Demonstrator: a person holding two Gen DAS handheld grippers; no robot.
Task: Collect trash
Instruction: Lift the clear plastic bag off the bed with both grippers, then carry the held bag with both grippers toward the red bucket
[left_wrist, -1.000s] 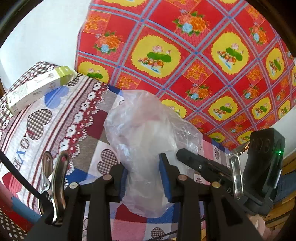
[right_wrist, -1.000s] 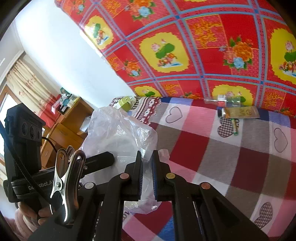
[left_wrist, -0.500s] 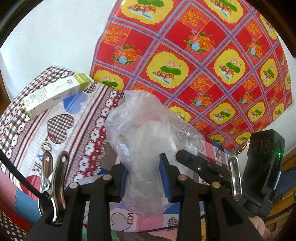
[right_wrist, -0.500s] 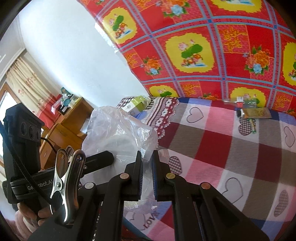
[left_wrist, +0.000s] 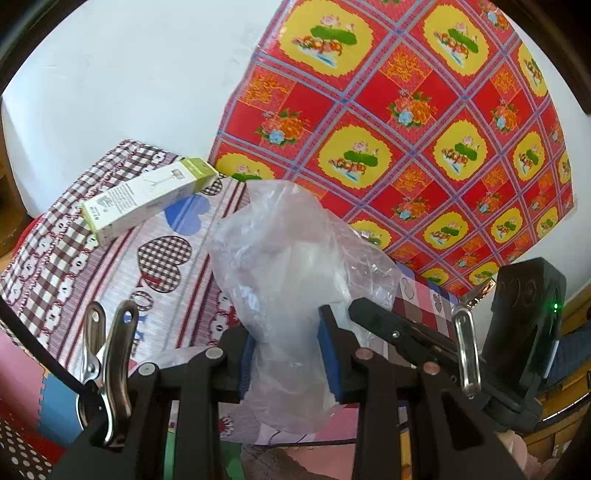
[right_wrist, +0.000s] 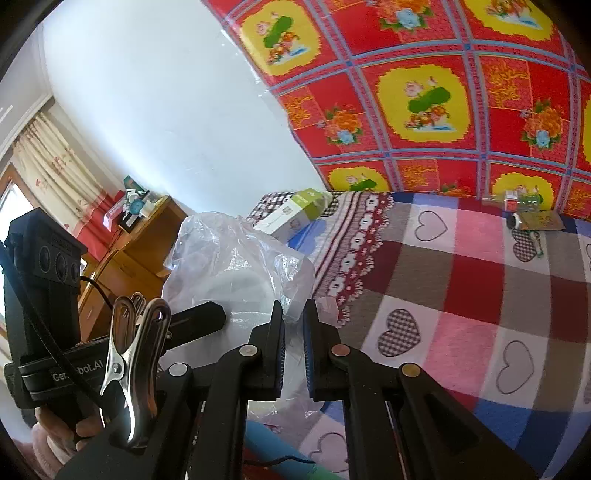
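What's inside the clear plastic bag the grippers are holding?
Through the plastic bag, gripped by the left gripper and right gripper, only a pale whitish shape shows; crinkled film hides what it is.

Both wrist views downward, sharing bag (left_wrist: 295, 258)

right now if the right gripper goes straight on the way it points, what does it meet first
Probably the checked bedspread. The right gripper is shut on an edge of the plastic bag, and ahead of its tips only the cloth shows; the box lies off to the left. Depth is unclear.
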